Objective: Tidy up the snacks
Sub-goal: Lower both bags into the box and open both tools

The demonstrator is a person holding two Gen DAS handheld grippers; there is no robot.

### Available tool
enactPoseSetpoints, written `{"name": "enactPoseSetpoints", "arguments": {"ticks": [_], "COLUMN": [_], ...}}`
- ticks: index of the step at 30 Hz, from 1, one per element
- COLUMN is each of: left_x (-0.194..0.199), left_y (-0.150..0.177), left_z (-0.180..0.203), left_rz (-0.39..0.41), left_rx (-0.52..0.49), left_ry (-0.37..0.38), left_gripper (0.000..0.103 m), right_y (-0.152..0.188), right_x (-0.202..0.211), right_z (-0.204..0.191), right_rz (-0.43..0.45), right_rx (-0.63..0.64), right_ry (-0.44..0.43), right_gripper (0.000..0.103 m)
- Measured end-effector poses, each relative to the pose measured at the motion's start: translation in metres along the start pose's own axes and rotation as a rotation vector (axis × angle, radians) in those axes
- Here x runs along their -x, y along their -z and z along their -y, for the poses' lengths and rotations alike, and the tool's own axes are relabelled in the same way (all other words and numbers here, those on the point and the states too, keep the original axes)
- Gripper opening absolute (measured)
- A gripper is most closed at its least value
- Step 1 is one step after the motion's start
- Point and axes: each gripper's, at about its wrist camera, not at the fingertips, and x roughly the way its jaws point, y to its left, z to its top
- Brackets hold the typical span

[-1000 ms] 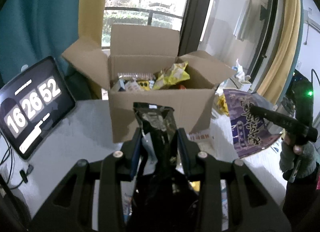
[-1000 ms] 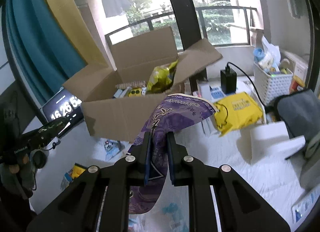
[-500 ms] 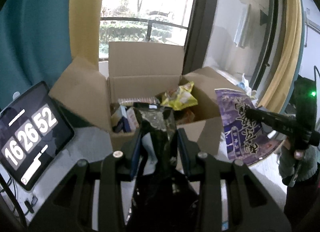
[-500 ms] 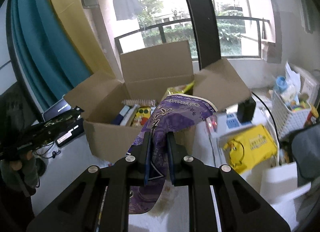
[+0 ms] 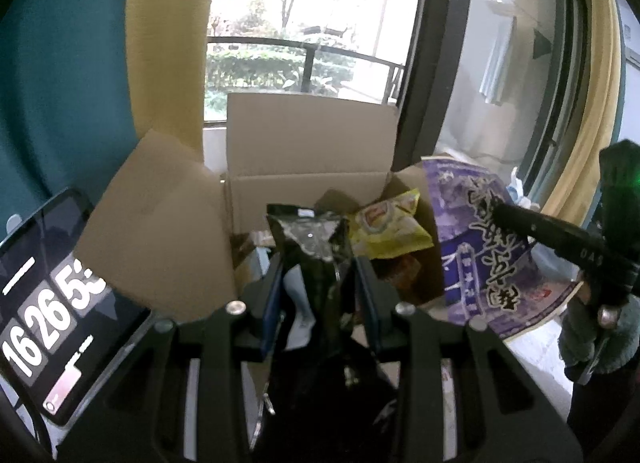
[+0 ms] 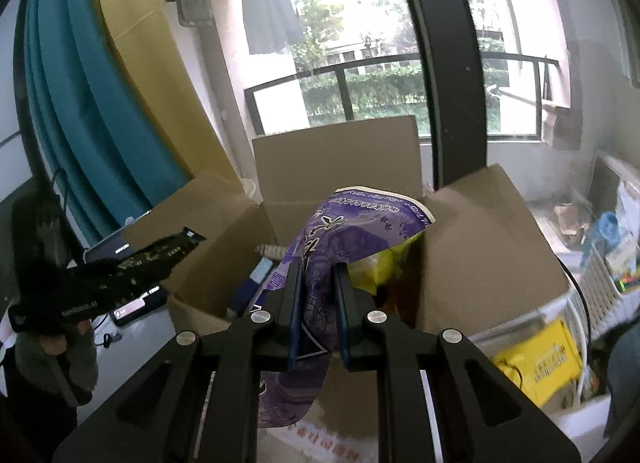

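An open cardboard box (image 5: pixel 308 151) (image 6: pixel 336 159) stands in front of both grippers, with a yellow chip bag (image 5: pixel 390 229) and other packets inside. My left gripper (image 5: pixel 318 263) is shut on a black snack bag (image 5: pixel 310 239), held upright over the box's near edge. My right gripper (image 6: pixel 318 275) is shut on a purple snack bag (image 6: pixel 356 219), whose top leans over the box opening. In the left wrist view the purple bag (image 5: pixel 480 243) hangs at the box's right side under the right gripper (image 5: pixel 560 239). The left gripper (image 6: pixel 120 279) shows at the left in the right wrist view.
A tablet (image 5: pixel 48 303) showing a clock leans left of the box. A yellow package (image 6: pixel 536 363) and a white basket (image 6: pixel 608 287) sit to the right. Teal and yellow curtains (image 6: pixel 100 83) and a window with a black railing stand behind the box.
Both grippers have moved forward and a little up toward the box, carrying their bags. The box now looms larger, and both bags now reach over its opening.
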Motion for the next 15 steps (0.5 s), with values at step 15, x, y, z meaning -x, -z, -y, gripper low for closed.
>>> {"name": "enactPoseSetpoints", "arguments": {"ticks": [15], "left_x": [-0.036], "left_y": [-0.004], "left_z": [-0.018], "left_rz": [-0.029], "left_rx": [0.043], "left_ry": [-0.029], "left_gripper": [0.047], "right_y": [-0.017], "right_x": [-0.081], "right_z": [-0.026], "right_rz": [-0.049], "right_rx": [0.069], "right_ry": [0.0], "right_gripper": [0.017]}}
